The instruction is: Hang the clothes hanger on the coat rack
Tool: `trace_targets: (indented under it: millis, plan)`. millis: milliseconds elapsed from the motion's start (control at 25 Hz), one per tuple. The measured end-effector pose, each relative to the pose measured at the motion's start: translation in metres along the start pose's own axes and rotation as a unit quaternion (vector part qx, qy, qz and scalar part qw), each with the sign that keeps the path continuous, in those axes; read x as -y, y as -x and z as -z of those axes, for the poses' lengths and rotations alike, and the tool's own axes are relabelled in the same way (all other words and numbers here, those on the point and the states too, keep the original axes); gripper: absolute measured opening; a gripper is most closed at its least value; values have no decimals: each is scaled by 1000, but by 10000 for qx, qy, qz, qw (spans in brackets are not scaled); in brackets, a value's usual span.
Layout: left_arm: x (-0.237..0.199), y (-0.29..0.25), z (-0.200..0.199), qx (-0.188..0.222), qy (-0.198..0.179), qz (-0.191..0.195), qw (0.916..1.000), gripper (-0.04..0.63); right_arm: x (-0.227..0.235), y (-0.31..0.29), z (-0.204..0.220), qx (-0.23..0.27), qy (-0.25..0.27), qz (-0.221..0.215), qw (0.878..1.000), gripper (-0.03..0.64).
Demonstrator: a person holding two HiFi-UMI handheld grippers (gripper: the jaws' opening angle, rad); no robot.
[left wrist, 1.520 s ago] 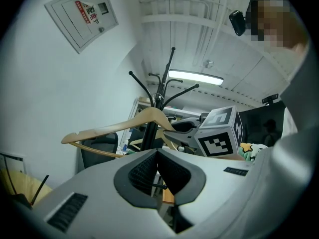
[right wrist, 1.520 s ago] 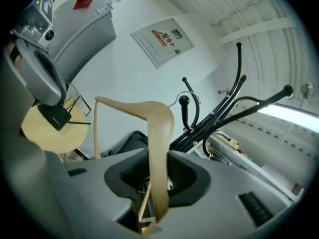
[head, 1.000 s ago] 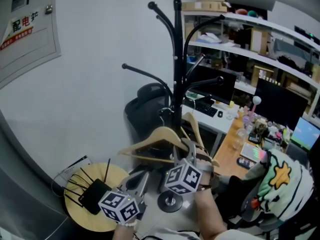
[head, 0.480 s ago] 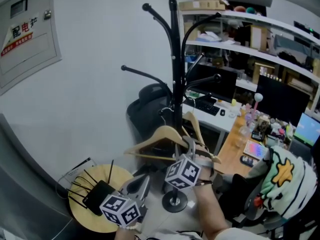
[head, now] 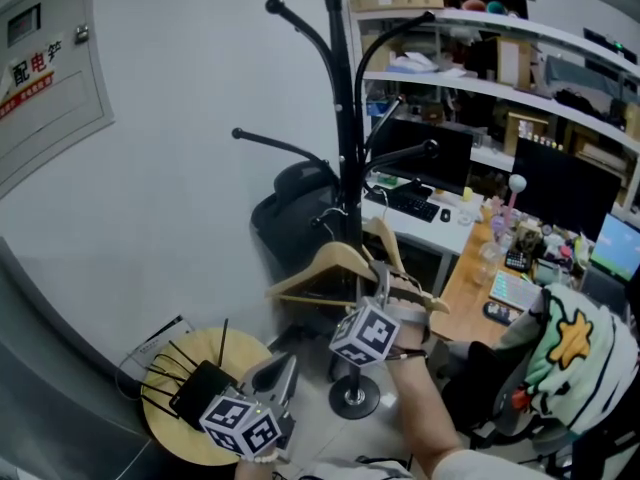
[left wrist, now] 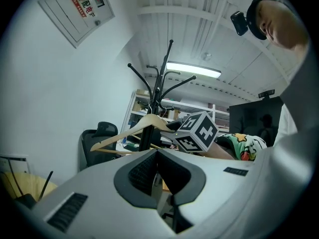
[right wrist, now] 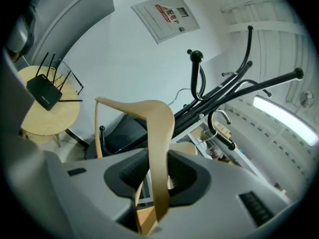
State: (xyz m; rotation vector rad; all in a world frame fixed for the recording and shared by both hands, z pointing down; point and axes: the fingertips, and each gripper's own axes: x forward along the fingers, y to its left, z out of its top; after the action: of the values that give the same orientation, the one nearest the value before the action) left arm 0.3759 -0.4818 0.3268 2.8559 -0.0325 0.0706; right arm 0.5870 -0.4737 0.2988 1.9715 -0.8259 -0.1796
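A black coat rack point(head: 345, 168) with curved arms stands by the white wall. My right gripper point(head: 385, 290) is shut on one arm of a light wooden hanger point(head: 320, 268), held just in front of the pole at its lower hooks. In the right gripper view the hanger's arm point(right wrist: 159, 133) runs up between the pads of the right gripper point(right wrist: 158, 176), and the rack's arms point(right wrist: 234, 86) lie beyond it. A second wooden hanger point(head: 388, 243) sits behind, by the pole. My left gripper point(head: 280, 373) is low at the left, shut and holding nothing; its own view shows the left gripper point(left wrist: 157, 158) pointing at the hanger point(left wrist: 134, 131).
A round wooden side table point(head: 160, 438) carries a black router point(head: 195, 393) at the lower left. A black office chair point(head: 295, 208) stands behind the rack's base point(head: 355, 403). A desk point(head: 455, 298) with keyboard and monitors, and shelves, fill the right. A person sits at the lower right.
My right gripper has carried the hanger a little right and closer to the rack's pole. The left gripper has stayed low by the round table.
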Motion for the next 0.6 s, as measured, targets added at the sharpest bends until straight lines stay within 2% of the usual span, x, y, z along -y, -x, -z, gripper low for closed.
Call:
trace_targets:
  millis: [600]
  plan:
    - [1,-18,6,-90,21,54,9999,-8,10,-13,4,-106,319,168,9993,143]
